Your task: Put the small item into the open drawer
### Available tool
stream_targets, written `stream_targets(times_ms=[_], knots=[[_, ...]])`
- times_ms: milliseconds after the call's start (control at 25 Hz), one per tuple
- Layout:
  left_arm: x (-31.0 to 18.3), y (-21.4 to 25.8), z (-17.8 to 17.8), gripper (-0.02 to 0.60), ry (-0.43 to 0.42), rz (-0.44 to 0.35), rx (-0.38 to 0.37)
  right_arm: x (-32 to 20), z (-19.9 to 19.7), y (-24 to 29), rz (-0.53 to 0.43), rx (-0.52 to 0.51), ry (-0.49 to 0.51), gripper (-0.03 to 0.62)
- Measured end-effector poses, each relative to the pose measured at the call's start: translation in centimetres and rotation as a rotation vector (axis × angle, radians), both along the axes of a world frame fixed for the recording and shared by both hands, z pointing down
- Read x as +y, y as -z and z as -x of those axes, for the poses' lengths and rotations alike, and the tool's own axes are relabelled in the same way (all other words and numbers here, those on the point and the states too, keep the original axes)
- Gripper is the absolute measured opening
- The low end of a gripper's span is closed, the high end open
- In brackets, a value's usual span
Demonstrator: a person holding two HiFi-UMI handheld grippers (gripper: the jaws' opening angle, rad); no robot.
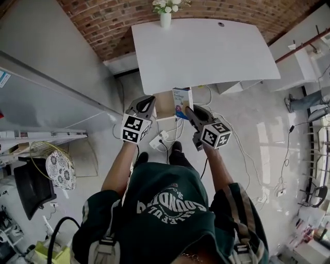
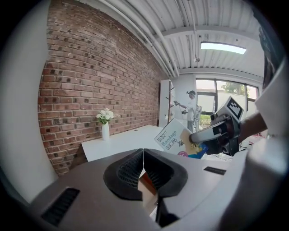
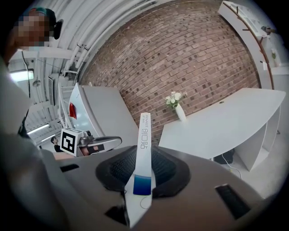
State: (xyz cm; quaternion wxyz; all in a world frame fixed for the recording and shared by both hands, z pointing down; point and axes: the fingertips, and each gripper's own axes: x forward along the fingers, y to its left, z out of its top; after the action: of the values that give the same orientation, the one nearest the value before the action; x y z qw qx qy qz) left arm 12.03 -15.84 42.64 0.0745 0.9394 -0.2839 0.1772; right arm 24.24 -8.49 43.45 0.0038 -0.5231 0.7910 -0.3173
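While the person stands right up against the white desk (image 1: 206,51), there's not much actually blocking things: a vase (image 1: 165,19) of white flowers (image 1: 167,5) sits at the far edge by the brick wall (image 2: 90,90), well apart from the action, and a tangle of cables (image 1: 170,135) with a power strip (image 1: 156,141) lies on the floor by their feet. The open drawer (image 1: 164,105) shows its brown inside under the near desk edge. The left gripper (image 1: 146,103) hovers at the drawer's left side with its jaws pressed together and nothing in them. The right gripper (image 1: 188,110) is clamped on the bandage box (image 1: 181,100), which sits at the drawer's right side. From the right gripper's own camera the box (image 3: 145,131) is edge-on, a thin strip with its long axis running straight out from the jaws toward the wall. From the left gripper's camera it's tilted, with its printed face (image 2: 174,137) turned that way and one corner pinched. Honestly can't tell from above whether the box is already down inside the drawer or just over it, and its lower end is hidden. Someone stands way off by the windows (image 2: 192,106), too small to make out.
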Motion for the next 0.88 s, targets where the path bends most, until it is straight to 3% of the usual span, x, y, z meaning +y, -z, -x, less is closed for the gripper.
stream_targets(times_ms=[240,520,880], knots=[[-0.2,0.2,-0.8,0.017,0.116,-0.004,-0.026,-0.9,-2.2,-1.0,0.015,-0.02,0.108,0.11],[0.0,0.2,0.3,0.017,0.23,-0.02,-0.04,-2.0,-2.0,-2.4,0.025,-0.034,0.205,0.11],[1.4,-0.1,1.3,0.017,0.263,-0.019,-0.031,-1.8,-0.8,-2.7,0.03,-0.022,0.248,0.11]])
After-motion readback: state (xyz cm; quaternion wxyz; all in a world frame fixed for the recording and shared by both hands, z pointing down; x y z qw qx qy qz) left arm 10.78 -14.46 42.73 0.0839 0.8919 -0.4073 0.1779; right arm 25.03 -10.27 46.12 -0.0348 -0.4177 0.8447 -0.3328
